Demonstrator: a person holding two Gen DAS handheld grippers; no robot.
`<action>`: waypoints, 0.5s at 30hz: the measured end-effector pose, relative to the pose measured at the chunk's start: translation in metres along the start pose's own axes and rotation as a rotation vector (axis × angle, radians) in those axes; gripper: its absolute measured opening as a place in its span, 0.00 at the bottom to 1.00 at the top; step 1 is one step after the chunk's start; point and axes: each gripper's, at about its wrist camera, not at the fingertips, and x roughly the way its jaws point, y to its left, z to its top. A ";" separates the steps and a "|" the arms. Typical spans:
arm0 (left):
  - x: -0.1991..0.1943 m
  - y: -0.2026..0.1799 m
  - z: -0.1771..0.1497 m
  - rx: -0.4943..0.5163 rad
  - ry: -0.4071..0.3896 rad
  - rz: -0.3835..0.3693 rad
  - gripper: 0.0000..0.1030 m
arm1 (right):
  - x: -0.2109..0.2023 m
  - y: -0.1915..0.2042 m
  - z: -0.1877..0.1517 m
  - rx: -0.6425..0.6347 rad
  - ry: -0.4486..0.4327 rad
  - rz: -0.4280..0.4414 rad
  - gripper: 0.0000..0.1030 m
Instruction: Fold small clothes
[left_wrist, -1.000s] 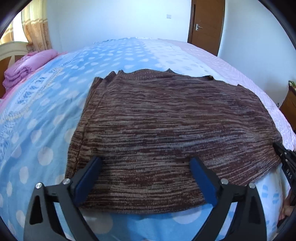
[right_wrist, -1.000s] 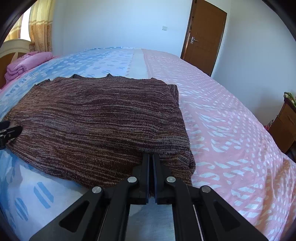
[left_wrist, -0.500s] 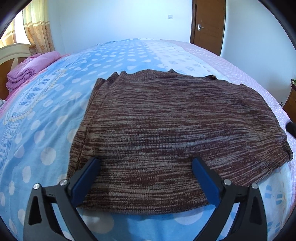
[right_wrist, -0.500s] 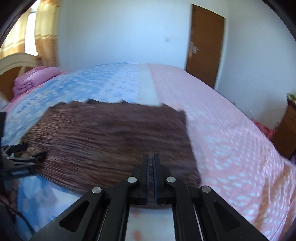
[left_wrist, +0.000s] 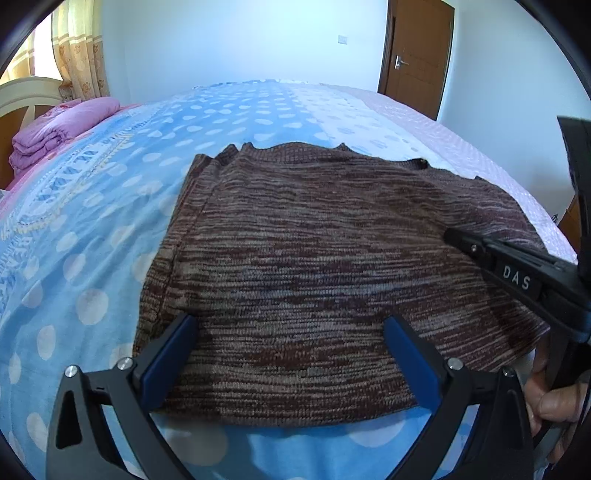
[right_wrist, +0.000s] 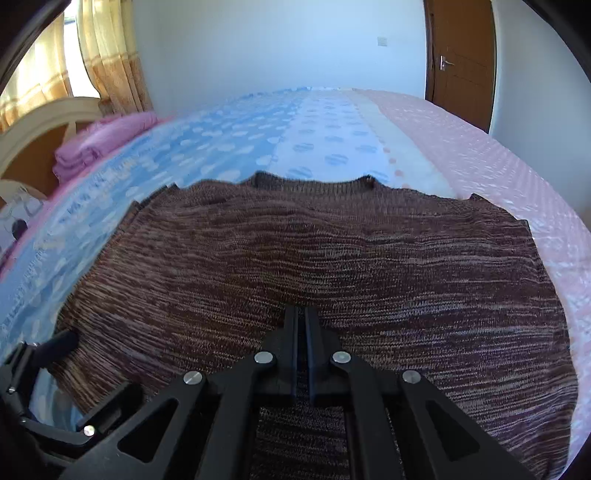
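1. Brown knit sweater (left_wrist: 314, 266): flat on the bed (left_wrist: 92, 229).
2. Left gripper (left_wrist: 291, 354): fingers wide, at the sweater's near hem.
3. Right gripper (right_wrist: 301, 314): fingers pressed together above the sweater, gripping nothing; marked "DAS".
4. Pink folded blanket (left_wrist: 59, 129): beyond the sweater, by the headboard.

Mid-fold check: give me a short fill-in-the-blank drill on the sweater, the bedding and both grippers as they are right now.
1. The brown knit sweater lies flat on the ____ bedspread.
2. The left gripper has its jaws ____ over the sweater's near hem.
3. The right gripper has its jaws ____, with no cloth pinched.
4. A folded ____ blanket sits near the headboard.

Missing words: blue polka-dot; open; shut; pink
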 end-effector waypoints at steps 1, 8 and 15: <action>-0.001 0.003 0.000 -0.013 -0.006 -0.015 1.00 | 0.001 -0.002 -0.001 0.009 0.001 0.009 0.03; -0.038 0.063 -0.012 -0.345 -0.103 -0.126 1.00 | -0.001 -0.005 -0.003 0.024 -0.012 0.024 0.04; -0.029 0.086 -0.020 -0.497 -0.064 -0.146 0.99 | -0.002 -0.010 -0.004 0.047 -0.019 0.051 0.04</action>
